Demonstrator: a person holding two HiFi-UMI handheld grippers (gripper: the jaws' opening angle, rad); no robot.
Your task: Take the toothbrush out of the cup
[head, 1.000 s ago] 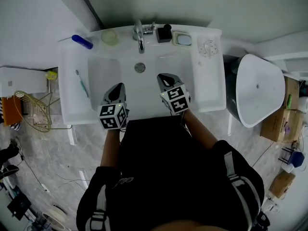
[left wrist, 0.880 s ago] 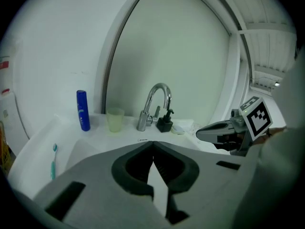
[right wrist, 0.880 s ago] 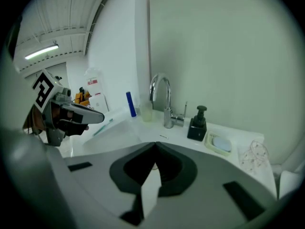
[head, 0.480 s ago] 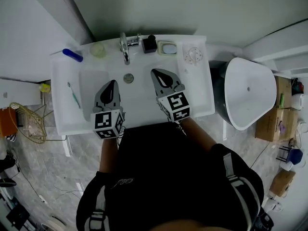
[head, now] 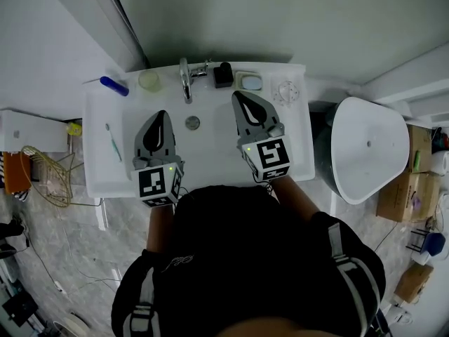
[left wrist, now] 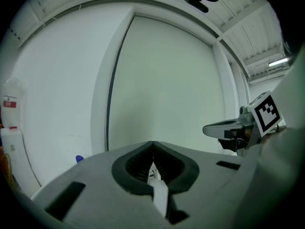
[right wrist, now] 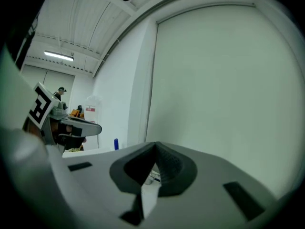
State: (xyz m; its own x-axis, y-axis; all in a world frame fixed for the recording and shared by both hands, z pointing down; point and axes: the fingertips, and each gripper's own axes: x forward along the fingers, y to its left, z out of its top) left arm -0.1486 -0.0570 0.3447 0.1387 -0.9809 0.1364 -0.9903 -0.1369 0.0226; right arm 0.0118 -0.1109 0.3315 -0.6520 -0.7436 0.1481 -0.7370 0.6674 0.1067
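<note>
Moved: both grippers have lifted away from the basin's front edge and now point almost level at the back wall.
Left gripper (head: 159, 118): jaws pressed together, nothing between them.
Right gripper (head: 240, 98): jaws together, also empty.
Toothbrush (head: 113, 142): lies flat on the sink's (head: 98, 167) left ledge, well apart from the cup (head: 149, 80) at the back left.
Meaning: the brush is already out, so this lift looks like a withdrawal.
Count: two grippers, one toothbrush, one cup, one faucet (head: 185, 83), one blue tube (head: 114, 86).

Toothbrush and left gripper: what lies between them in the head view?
Nothing. Between the toothbrush and the left gripper, the head view shows only a bare white stretch of the sink.
</note>
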